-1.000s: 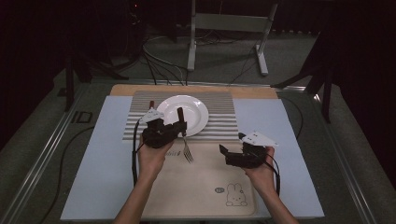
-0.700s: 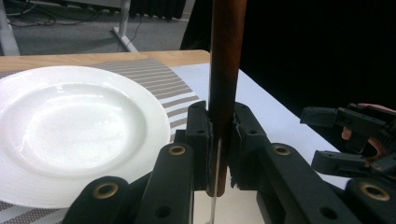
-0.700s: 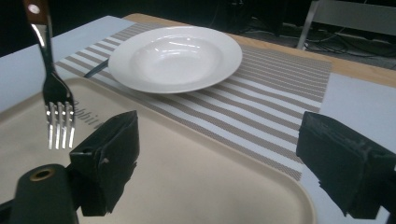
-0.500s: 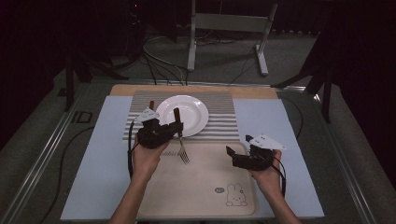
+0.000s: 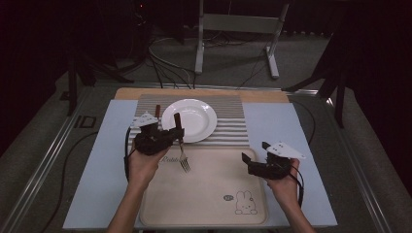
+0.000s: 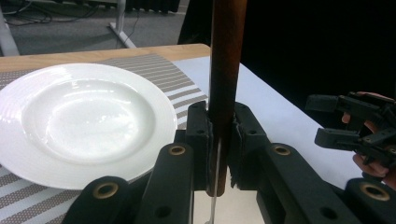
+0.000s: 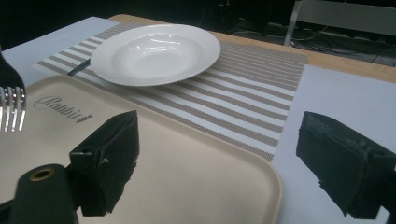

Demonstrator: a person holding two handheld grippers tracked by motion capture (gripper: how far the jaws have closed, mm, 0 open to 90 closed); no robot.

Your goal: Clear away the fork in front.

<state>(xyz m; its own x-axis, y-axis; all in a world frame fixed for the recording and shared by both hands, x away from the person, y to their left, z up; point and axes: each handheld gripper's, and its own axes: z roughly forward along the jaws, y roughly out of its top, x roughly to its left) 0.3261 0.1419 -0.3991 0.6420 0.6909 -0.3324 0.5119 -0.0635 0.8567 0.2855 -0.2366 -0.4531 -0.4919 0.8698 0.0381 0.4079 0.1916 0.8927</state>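
My left gripper [image 5: 176,137] is shut on the brown wooden handle of a fork [image 5: 183,160]. The fork hangs with its tines down over the far left part of the beige rabbit tray [image 5: 204,199]. In the left gripper view the handle [image 6: 226,70] stands upright between the jaws of the left gripper [image 6: 218,140]. The fork's tines [image 7: 12,114] show at the left edge of the right gripper view. A white plate [image 5: 192,119] sits just beyond on a striped placemat [image 5: 228,131]. My right gripper [image 5: 253,161] is open at the tray's right edge, its jaws wide apart with nothing between them.
A pale blue mat [image 5: 102,160] covers the table under the tray and placemat. A brown-handled item [image 5: 157,109] lies on the placemat left of the plate. Cables and a metal stand [image 5: 233,29] are on the floor beyond the table.
My left gripper has drifted slightly left with the fork still in it. My right gripper has moved a little to the right and toward the person.
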